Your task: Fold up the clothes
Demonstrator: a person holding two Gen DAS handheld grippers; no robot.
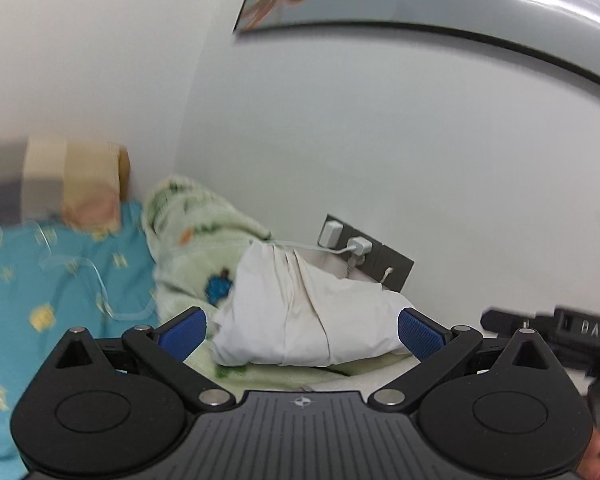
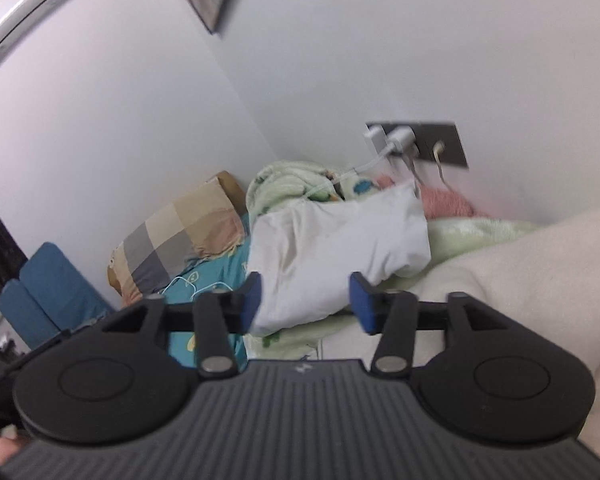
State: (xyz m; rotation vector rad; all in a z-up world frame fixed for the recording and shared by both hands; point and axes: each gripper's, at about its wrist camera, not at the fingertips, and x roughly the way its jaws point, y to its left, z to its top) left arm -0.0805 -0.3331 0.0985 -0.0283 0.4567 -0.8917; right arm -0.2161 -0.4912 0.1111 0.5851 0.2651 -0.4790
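A: Why are both tools held up, above the bed (image 1: 52,280)?

B: I think they are between steps. The left gripper (image 1: 302,334) has its jaws spread wide and holds nothing. The right gripper (image 2: 305,300) is the same, jaws apart and empty.

A: And where is the clothing to fold?

B: Probably the cream cloth (image 2: 540,280) low at the right of the right wrist view, near that gripper; its shape I cannot tell. The white pillow (image 1: 300,316) lies ahead on the green blanket (image 1: 188,232), against the wall.

A: Any containers?

B: None that I can see. Only the wall socket panel (image 2: 428,142) with white chargers (image 2: 400,136) plugged in.
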